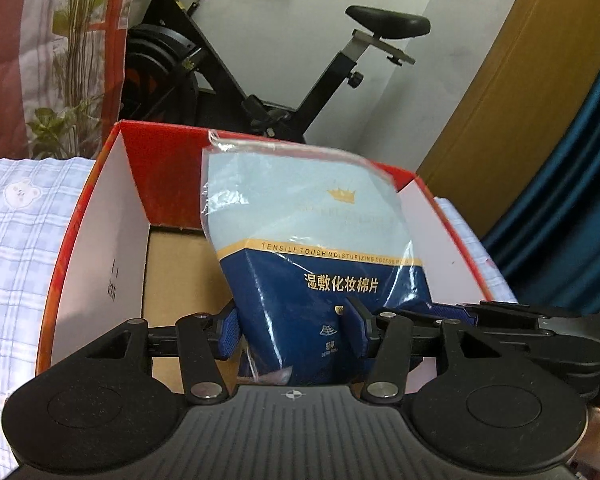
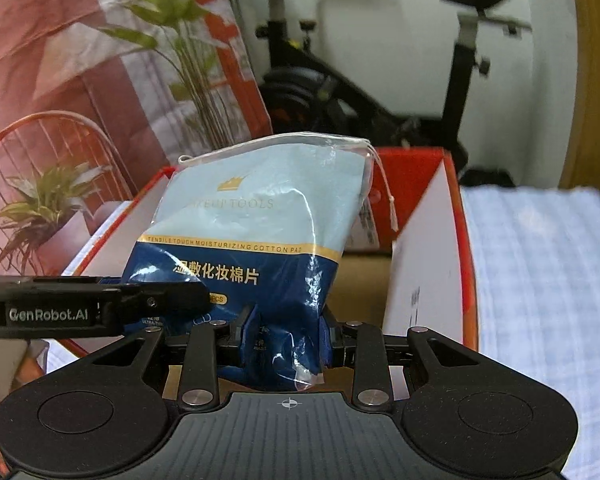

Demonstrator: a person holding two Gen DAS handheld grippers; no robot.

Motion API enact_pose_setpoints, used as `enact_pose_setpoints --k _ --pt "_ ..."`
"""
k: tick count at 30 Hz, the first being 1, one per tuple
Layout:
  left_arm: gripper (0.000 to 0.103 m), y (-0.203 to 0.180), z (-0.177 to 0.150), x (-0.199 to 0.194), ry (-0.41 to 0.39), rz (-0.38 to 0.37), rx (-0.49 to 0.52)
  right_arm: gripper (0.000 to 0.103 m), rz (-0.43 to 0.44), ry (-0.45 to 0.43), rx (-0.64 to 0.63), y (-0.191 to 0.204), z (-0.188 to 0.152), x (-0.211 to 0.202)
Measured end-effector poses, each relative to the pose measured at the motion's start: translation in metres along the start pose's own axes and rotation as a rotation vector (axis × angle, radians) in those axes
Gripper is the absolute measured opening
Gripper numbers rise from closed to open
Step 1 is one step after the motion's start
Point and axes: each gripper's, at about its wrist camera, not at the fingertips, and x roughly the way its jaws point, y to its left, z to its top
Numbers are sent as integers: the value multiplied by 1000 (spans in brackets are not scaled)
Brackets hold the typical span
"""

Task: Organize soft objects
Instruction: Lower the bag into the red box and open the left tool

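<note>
Blue-and-pale-blue plastic packaging marks the cotton pad pack (image 1: 316, 248), a soft bag printed "TENSILE TOUCH MOISTURIZING COTTON PAD", held upright above the open red cardboard box (image 1: 100, 216). Both grippers clasp its lower, dark-blue end at once. In the left wrist view, the left gripper (image 1: 294, 330) pinches the pack between its blue-padded fingers (image 1: 228, 336), the bag bulging above the pinch and tilting slightly to the right. In the right wrist view, the right gripper (image 2: 286, 334) is clenched on the same pack (image 2: 260, 240), whose clear wrapper crumples just in front of the pads. The left gripper's black body, lettered "GenRobot.AI", enters that view from the left edge and meets the pack beside the right gripper.

The box shows white inner walls, a brown floor and a red rim; the pack's base hangs over its interior, and whether it touches the floor cannot be told. The box rests on a pale blue checked bedsheet (image 1: 16, 248), which extends on either side of it. Behind the box stand a black exercise bike (image 1: 260, 68) against a white wall, a leafy green plant (image 2: 180, 60) and a red-and-white patterned hanging (image 2: 40, 40). A teal curtain (image 1: 560, 200) and a wooden panel (image 1: 500, 80) lie at the right.
</note>
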Motion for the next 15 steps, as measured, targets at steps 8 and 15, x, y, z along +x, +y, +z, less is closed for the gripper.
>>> enact_pose_setpoints --k 8,15 --pt "62 0 -3 -15 -12 56 16 43 -82 0 -79 8 -11 -3" --pt "65 -2 -3 -45 -50 79 32 47 -113 -55 -126 20 -13 -32"
